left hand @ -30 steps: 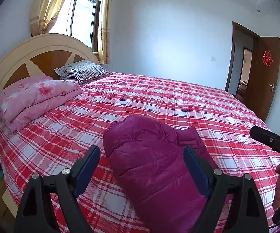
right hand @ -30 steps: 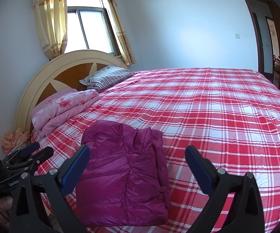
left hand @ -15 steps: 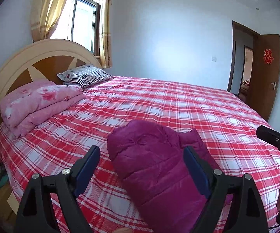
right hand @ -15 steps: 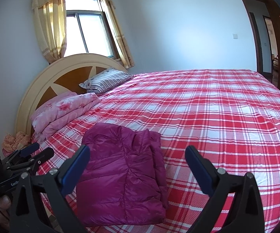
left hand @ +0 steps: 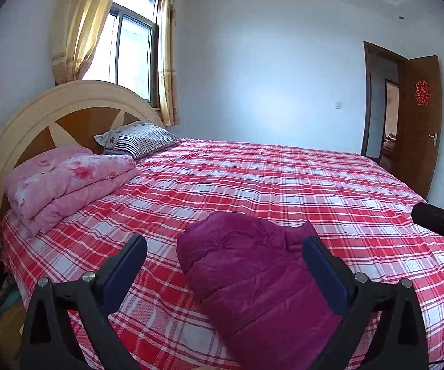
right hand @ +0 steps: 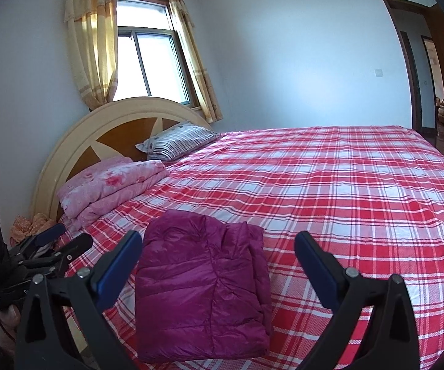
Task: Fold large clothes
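A magenta quilted down jacket (left hand: 252, 280) lies folded into a compact rectangle on the red plaid bed (left hand: 283, 185), near its front edge. It also shows in the right wrist view (right hand: 200, 293). My left gripper (left hand: 224, 265) is open and empty, held above and in front of the jacket, not touching it. My right gripper (right hand: 218, 259) is open and empty too, raised above the jacket. The left gripper also shows at the left edge of the right wrist view (right hand: 63, 240). Part of the right gripper shows at the right edge of the left wrist view (left hand: 440, 222).
A folded pink floral quilt (left hand: 67, 178) and a striped pillow (left hand: 138, 138) lie at the arched headboard (left hand: 67, 101). A window with yellow curtains (right hand: 148, 64) is behind it. An open brown door (left hand: 419, 123) stands at the far right. Clutter sits beside the bed (right hand: 30, 225).
Both grippers have tilted up and drawn back a little, so the jacket sits lower in both views. The jacket has not moved. Both grippers stay open.
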The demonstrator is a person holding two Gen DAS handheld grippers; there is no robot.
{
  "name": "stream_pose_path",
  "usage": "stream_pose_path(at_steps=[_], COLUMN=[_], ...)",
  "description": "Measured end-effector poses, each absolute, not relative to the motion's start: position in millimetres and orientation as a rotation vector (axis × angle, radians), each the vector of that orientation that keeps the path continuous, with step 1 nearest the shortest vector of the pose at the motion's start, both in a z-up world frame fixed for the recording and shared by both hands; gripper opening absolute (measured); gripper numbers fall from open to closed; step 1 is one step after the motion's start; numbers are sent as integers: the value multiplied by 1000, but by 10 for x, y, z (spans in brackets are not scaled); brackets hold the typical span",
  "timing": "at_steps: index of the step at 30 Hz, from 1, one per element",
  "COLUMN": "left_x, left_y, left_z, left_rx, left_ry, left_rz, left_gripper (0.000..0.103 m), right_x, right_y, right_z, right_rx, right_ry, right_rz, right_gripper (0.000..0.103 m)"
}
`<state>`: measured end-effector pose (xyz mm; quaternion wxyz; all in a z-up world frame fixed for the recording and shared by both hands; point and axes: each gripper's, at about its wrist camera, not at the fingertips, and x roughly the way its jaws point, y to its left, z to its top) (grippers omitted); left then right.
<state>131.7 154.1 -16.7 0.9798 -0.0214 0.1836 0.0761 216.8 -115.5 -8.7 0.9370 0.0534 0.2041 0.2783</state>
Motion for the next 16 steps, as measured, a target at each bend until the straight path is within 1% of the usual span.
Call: stream_pose_path(at_steps=[16], left_x=[1323], left_y=[1613], left_z=[-223], left_rx=[-62], left_ry=[365], left_rz=[150], left_gripper=[102], right_x=[2198], right_y=[-1121], right_z=[-236], right_rx=[94], right_ry=[467], right_rz=[571], right_gripper=[101])
